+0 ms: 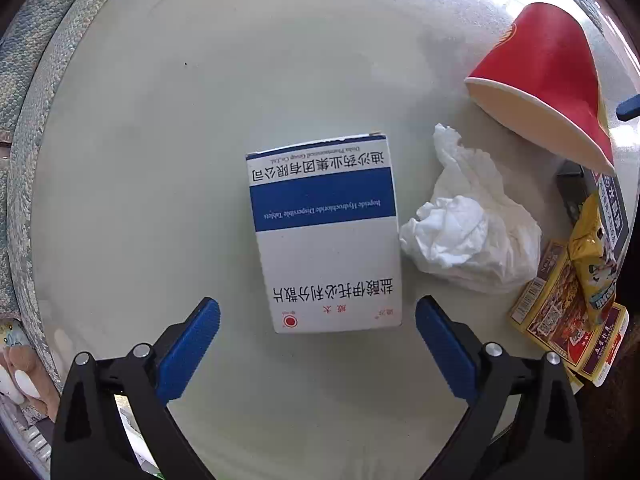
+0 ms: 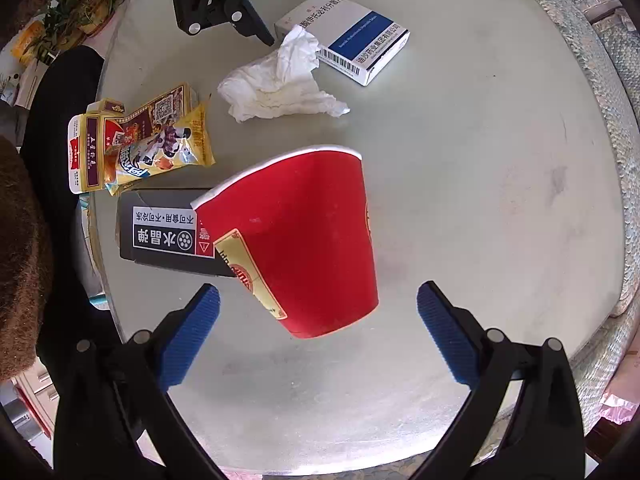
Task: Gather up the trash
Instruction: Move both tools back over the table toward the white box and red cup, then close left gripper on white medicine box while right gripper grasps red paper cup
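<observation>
A white and blue medicine box (image 1: 324, 232) lies flat on the round table, just ahead of my open left gripper (image 1: 318, 312); it also shows in the right wrist view (image 2: 356, 40). A crumpled white tissue (image 1: 468, 224) lies right of the box. A red paper cup (image 2: 304, 240) lies on its side just ahead of my open right gripper (image 2: 318, 304); it also shows in the left wrist view (image 1: 552, 80). Neither gripper holds anything.
A black box (image 2: 164, 232) lies left of the cup. A yellow snack wrapper (image 2: 160, 152) and a red-and-gold carton (image 2: 92, 148) lie near the table's left edge. The pale round table (image 2: 480, 180) has a textured cloth around its rim (image 2: 600, 60).
</observation>
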